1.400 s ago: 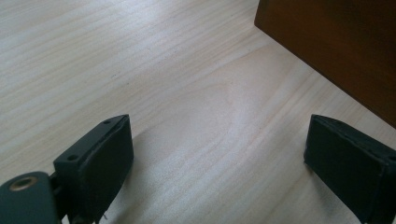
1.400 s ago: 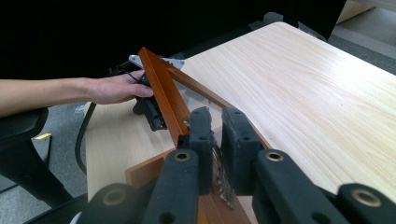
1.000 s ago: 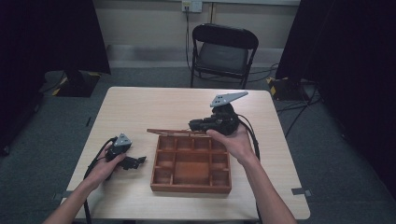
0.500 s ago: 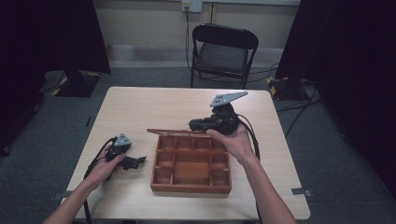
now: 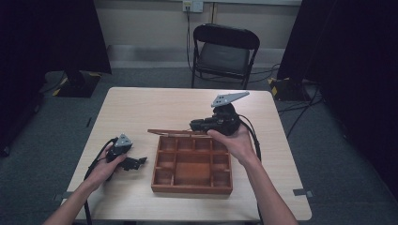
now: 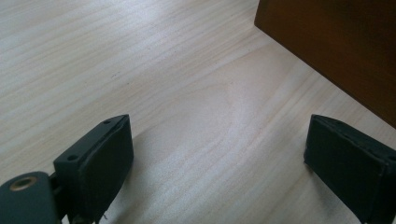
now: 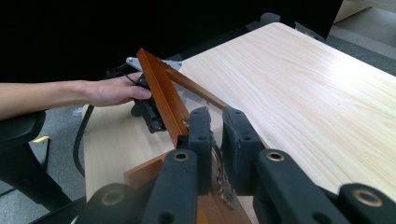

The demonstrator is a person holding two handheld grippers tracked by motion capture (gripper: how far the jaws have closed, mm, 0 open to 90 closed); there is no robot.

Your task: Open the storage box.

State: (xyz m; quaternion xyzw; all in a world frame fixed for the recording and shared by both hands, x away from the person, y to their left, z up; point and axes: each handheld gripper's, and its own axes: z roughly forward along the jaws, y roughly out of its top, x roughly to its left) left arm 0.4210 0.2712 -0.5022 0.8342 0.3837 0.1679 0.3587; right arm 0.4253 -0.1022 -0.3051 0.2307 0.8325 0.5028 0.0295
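A brown wooden box [image 5: 191,187] with several compartments lies in the middle of the table. Its thin framed lid [image 5: 176,132] stands raised along the far side. In the right gripper view the lid [image 7: 161,91] shows a wooden frame and a clear pane. My right gripper [image 7: 216,122] is shut on the lid's edge by a small metal clasp; from above it [image 5: 199,125] sits at the box's far right. My left gripper [image 5: 136,162] rests on the table left of the box, jaws wide open [image 6: 219,163] with bare tabletop between them and the box wall [image 6: 336,42] just beyond.
The light wooden table [image 5: 155,105] has free room behind and to the left of the box. A black folding chair [image 5: 225,51] stands beyond the far edge. Cables trail from both grippers toward the near edge.
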